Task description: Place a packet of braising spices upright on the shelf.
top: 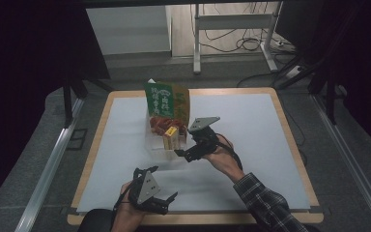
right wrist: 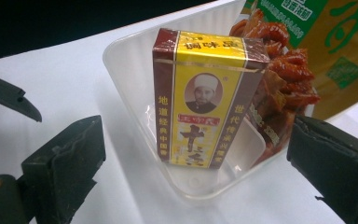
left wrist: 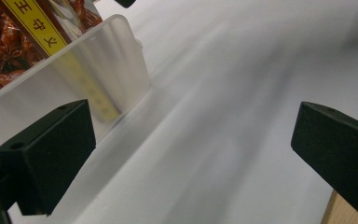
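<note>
Two grippers, both spread wide and holding nothing; our right gripper (right wrist: 191, 186) faces the yellow-and-maroon cardboard spice box (right wrist: 205, 98), upright mid-frame in the clear plastic tray (right wrist: 135, 51), seemingly lined up to grasp it; our left gripper (top: 166, 203) waits bottom-centre.

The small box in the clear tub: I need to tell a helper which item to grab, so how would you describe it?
On the white table stands a clear plastic tub, just ahead of the open right gripper. The small box stands upright inside it, beside a tall green-and-orange snack bag. It alone is a yellow-and-maroon carton with an oval portrait on its front.
</note>
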`<state>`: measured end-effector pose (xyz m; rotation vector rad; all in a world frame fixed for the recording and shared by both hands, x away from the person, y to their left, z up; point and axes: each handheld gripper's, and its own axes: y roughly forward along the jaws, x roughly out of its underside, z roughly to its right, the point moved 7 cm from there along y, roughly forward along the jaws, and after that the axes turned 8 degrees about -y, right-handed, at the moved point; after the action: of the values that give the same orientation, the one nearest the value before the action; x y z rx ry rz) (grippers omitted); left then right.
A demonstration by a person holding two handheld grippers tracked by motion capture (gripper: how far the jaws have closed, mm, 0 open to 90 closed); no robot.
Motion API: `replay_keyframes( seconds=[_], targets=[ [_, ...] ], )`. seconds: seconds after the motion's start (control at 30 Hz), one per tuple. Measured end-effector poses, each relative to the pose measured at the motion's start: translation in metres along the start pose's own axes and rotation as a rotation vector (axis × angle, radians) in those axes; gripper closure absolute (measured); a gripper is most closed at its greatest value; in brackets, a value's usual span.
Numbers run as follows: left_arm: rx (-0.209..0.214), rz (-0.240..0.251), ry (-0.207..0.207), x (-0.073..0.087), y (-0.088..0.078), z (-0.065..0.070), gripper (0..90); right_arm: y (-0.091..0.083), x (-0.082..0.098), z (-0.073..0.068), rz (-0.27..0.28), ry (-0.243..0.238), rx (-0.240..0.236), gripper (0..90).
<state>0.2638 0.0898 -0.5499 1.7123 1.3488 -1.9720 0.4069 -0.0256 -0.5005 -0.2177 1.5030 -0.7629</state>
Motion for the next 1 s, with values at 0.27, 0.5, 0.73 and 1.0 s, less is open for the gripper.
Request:
replay_keyframes(
  seconds=[0.27,0.5,0.73,1.0],
  targets=[
    [0.004,0.005,-0.004,0.000,0.000,0.001,0.0,-0.010,0.005,0.001,-0.008,0.006,0.012,4.3],
    [0.002,0.001,0.003,0.000,0.001,0.001,0.0,-0.018,0.012,0.001,-0.024,0.008,0.018,4.1],
    [0.004,-0.005,0.013,0.000,0.002,0.001,0.0,-0.028,0.021,0.002,-0.043,0.012,0.029,3.4],
    [0.005,-0.001,0.010,0.000,0.002,0.002,0.0,-0.040,0.031,0.003,-0.054,0.028,0.037,2.6]
  ],
)
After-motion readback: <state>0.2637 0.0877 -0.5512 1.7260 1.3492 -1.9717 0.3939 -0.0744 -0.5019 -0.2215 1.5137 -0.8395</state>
